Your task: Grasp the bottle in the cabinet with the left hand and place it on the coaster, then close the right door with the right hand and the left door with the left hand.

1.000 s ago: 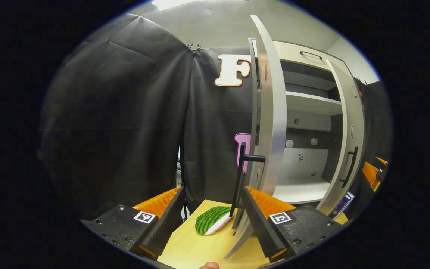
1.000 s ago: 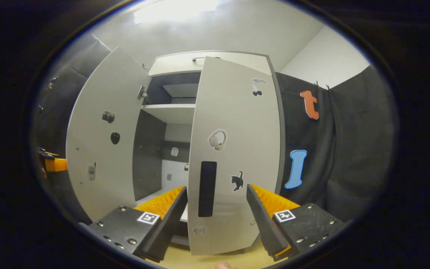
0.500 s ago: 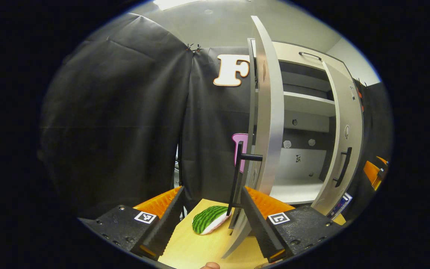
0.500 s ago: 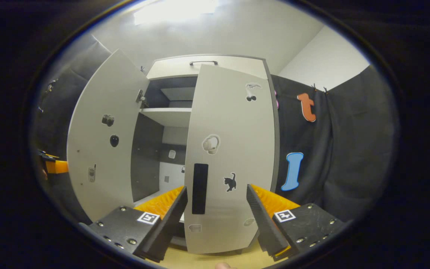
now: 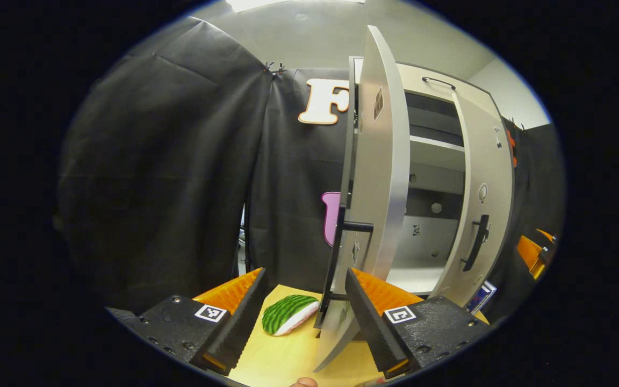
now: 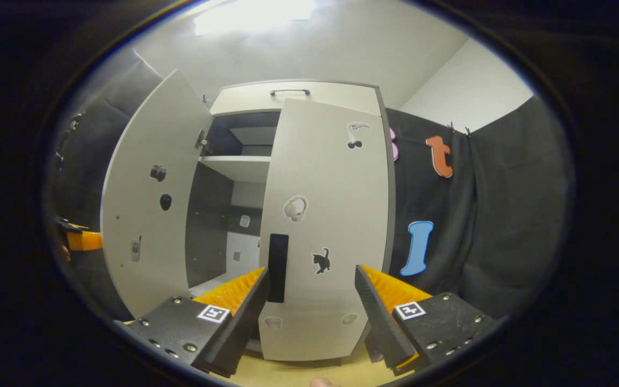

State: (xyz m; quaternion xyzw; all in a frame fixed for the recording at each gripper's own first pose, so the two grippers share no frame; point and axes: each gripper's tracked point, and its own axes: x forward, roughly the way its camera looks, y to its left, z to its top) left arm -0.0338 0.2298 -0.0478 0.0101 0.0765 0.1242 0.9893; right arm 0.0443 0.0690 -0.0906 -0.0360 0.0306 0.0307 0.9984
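The pale grey cabinet (image 6: 299, 97) stands mid-frame in the right gripper view. Its right door (image 6: 325, 226), bearing stickers and a dark handle, hangs partly closed. The left door (image 6: 148, 199) swings wide open at centre left.

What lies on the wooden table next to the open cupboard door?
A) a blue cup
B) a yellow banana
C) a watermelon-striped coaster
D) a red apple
C: the green-striped watermelon-slice coaster lies flat on the light wooden table, beside the grey cupboard's left door.
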